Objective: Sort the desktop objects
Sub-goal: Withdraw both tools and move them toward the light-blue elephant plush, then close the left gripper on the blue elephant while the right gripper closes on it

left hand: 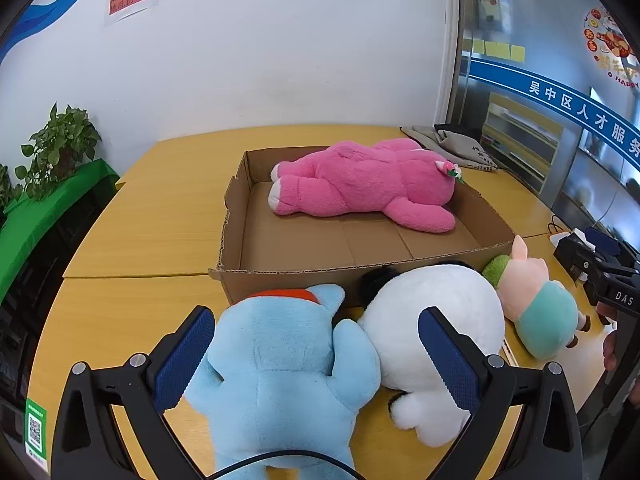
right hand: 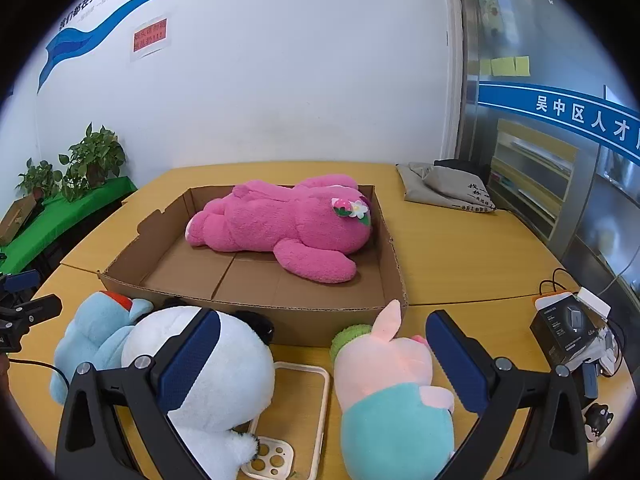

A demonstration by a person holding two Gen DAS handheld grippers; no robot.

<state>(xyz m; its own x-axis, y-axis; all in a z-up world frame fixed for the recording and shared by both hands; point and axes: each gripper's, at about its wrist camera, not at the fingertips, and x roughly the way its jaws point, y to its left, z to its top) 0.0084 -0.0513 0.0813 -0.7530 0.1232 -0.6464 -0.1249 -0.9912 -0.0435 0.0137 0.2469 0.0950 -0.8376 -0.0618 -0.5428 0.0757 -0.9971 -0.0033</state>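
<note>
I have three plush toys lying in a row along the table's near edge, just in front of the cardboard tray (right hand: 256,322): the blue plush (left hand: 276,376) on the left, the white plush (left hand: 436,316) in the middle touching it, and the pink pig plush (right hand: 392,392) on the right. My left gripper (left hand: 316,364) is spread wide, its jaws straddling the blue plush without pressing on it. My right gripper (right hand: 324,368) is likewise wide open, the pig between its jaws and one blue pad in front of the white plush. A phone case (right hand: 296,408) lies flat between those two toys. The big pink bear (right hand: 288,232) lies on its side inside the tray, toward its far right corner. A grey cloth bag (right hand: 448,188) sits at the table's far right corner, a black box (right hand: 560,332) at its right edge.
</note>
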